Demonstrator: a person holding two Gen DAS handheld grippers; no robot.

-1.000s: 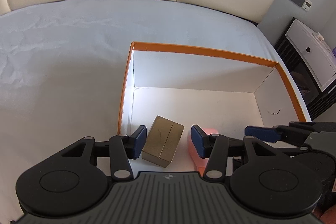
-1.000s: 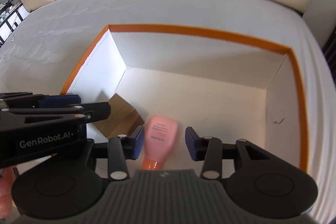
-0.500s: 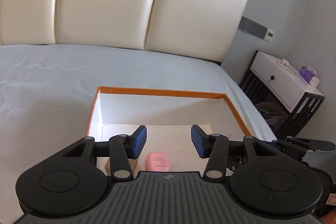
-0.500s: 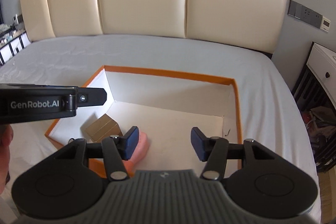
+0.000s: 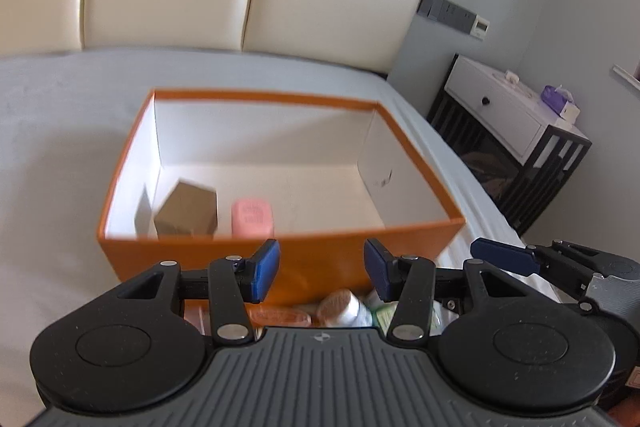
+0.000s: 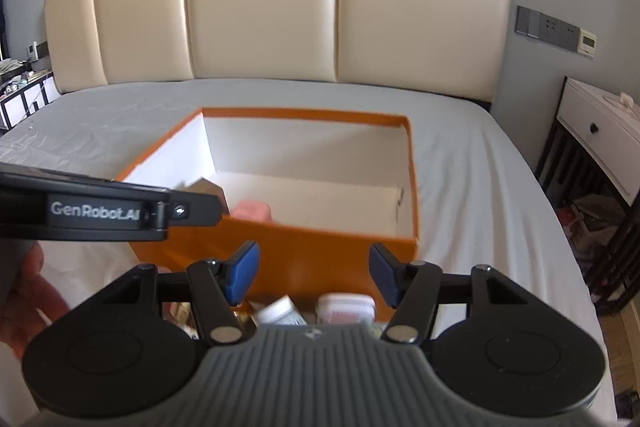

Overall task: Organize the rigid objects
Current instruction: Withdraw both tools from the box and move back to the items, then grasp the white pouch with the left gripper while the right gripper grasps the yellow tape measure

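Cream padded headboard [image 6: 264, 23] panels rise behind a grey-sheeted bed [image 5: 56, 131], and on the sheet sits the orange box [image 5: 280, 259], white inside. Two things already lie at its near left corner — a brown carton [image 5: 186, 209] and, just beside it, a pink bottle [image 5: 252, 217]. More small items [image 5: 344, 307] wait in a jumble on the near side of the box, half hidden under the tools: white-capped jars and tubs, too blurred to name.

Judged from here, the risk is in the next pick. The jumble is packed close, so a jaw coming down could nudge a neighbour off the bed edge, or clip the box wall and shift it.

Neither claw holds anything. The left gripper [image 5: 320, 269] stands about half open over the jumble, touching nothing. The right gripper [image 6: 314, 273] has just been opening its jaws, with nothing between them — both are clear of the box.
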